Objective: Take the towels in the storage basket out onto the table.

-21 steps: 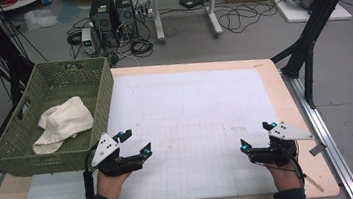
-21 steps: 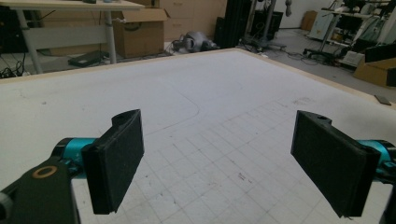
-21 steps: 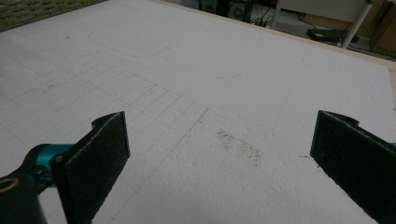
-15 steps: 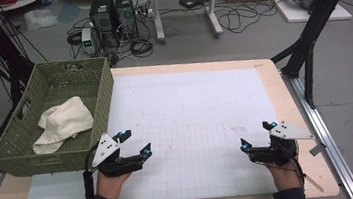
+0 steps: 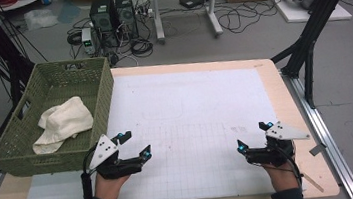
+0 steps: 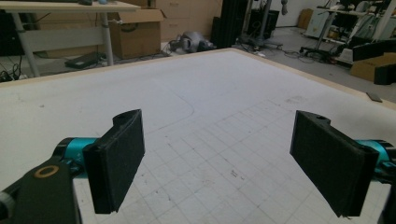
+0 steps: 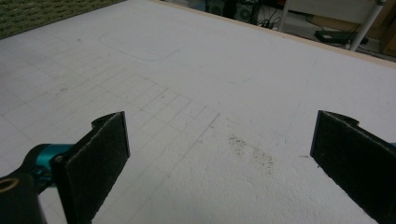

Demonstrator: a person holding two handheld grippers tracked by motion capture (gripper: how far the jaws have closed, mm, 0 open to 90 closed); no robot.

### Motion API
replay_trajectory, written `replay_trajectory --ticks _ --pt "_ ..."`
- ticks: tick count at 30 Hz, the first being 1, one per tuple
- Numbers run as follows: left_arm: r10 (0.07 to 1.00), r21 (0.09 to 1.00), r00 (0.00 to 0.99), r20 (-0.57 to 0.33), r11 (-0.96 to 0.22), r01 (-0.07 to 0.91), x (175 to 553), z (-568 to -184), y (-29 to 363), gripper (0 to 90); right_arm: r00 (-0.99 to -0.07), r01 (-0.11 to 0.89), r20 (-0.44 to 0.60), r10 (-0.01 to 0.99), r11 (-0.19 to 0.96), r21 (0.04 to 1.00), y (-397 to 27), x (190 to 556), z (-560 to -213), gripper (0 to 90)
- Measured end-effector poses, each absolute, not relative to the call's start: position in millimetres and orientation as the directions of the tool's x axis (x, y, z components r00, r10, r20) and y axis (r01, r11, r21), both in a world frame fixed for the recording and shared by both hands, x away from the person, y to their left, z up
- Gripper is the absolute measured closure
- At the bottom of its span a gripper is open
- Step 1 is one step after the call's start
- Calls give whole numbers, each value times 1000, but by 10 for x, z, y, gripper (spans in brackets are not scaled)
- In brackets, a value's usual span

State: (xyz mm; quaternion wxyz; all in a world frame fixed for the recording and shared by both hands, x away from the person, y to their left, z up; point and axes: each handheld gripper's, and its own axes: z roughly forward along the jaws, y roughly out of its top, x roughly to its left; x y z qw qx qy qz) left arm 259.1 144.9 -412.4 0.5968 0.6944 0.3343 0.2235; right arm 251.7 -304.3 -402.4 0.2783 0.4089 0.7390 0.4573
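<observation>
My left gripper point(image 5: 136, 143) rests low over the white gridded mat point(image 5: 190, 108) near the front left, just right of a green woven basket point(image 5: 30, 159). Its jaws stand wide apart with nothing between them, and the left gripper view point(image 6: 224, 158) shows bare mat in the gap. A cream cloth point(image 5: 64, 123) lies crumpled inside the basket. My right gripper point(image 5: 252, 136) sits near the front right of the mat, open and empty; in the right gripper view point(image 7: 219, 158) its pads frame bare mat with a small dark smudge point(image 7: 247, 149).
The mat covers most of a wooden table point(image 5: 289, 117). A corner of the basket point(image 7: 42, 11) edges the right gripper view. Black frame struts point(image 5: 308, 39) rise at the table's right; computers and cables point(image 5: 114, 16) sit on the floor beyond.
</observation>
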Motion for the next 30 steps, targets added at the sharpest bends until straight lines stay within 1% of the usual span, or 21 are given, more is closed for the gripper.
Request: replay_trajectory --ticks 3,9,11,12,13,14,15,17,23,24,26,30 --pt "729 978 678 -94 -58 198 2590 -4096 1441 182 -515 344 -49 855 259 902 -3046 2527 -4034 38" --pt "727 980 681 -86 -62 189 2570 -4021 1457 184 -526 348 -40 849 258 901 -3039 2524 -4038 38" --pt "728 981 682 -74 -70 181 2580 -3905 1494 187 -530 343 -45 847 262 902 -3038 2520 -4040 38" --pt "728 981 682 -74 -70 181 2580 -3905 1494 188 -530 343 -45 847 262 902 -3038 2520 -4040 38" --pt "731 982 679 -67 -71 173 2589 -3810 1525 188 -526 345 -46 849 262 901 -3039 2514 -4041 38" --pt "731 982 679 -67 -71 173 2589 -3810 1525 188 -527 343 -47 849 263 902 -3040 2514 -4042 38" --pt "731 985 678 -73 -55 165 2592 -3719 1572 188 -527 347 -42 849 260 901 -3042 2508 -4041 38" --pt "730 986 679 -74 -48 160 2598 -3674 1600 188 -525 344 -41 850 256 903 -3044 2509 -4039 38" --pt "744 988 665 -71 -41 150 2694 -3396 1785 188 -537 344 -41 842 263 901 -3013 2525 -4047 38" --pt "745 990 664 -60 -42 137 2728 -3302 1855 189 -539 344 -39 842 262 902 -3006 2530 -4049 38" --pt "749 990 660 -59 -39 133 2747 -3256 1888 188 -542 342 -40 840 263 902 -2999 2537 -4047 38" --pt "760 990 648 -50 -49 134 2870 -3076 2111 194 -544 340 -37 838 261 904 -2995 2537 -4044 38"
